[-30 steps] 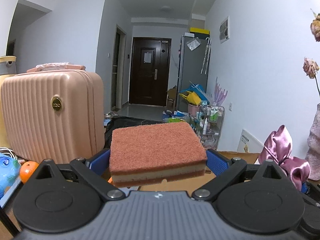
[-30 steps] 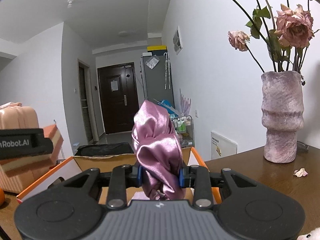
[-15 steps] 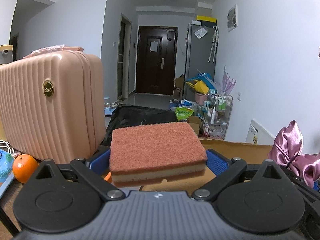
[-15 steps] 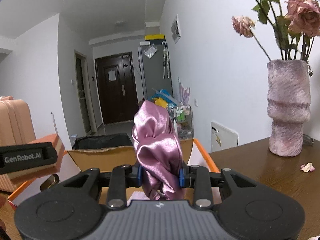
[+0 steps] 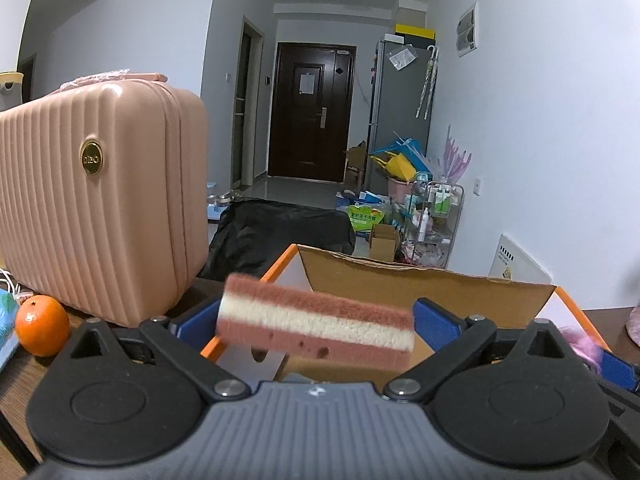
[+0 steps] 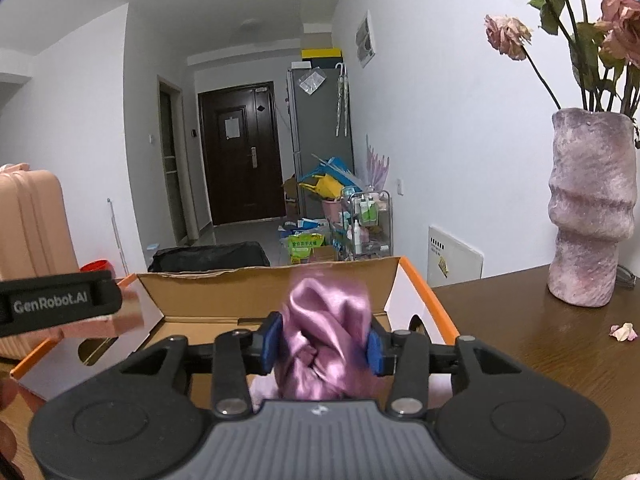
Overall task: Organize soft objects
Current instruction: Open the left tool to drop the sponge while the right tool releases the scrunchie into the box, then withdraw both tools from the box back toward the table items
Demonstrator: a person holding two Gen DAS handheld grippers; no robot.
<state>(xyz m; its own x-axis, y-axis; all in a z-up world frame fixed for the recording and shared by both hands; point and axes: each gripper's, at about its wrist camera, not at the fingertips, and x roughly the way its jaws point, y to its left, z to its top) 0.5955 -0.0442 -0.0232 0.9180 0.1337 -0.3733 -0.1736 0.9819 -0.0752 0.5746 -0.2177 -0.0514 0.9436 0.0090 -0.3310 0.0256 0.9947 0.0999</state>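
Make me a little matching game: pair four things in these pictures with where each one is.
Things:
1. pink-and-white layered sponge
2. shiny purple satin cloth
3. round orange fruit
4. pink textured ceramic vase

Places:
A. standing on the table by the wall
B. between the left hand-held gripper fingers
C. beside the pink suitcase
D. between the right hand-held gripper fingers

Pairs: 1-B, 2-D, 3-C, 4-A

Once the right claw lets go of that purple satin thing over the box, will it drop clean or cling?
The satin scrunchie bunches and sags between the right claw's pads, so it is probably floppy and light. Its glossy surface suggests it should slip free, though a fold might briefly snag. It should land limp in the cardboard box.
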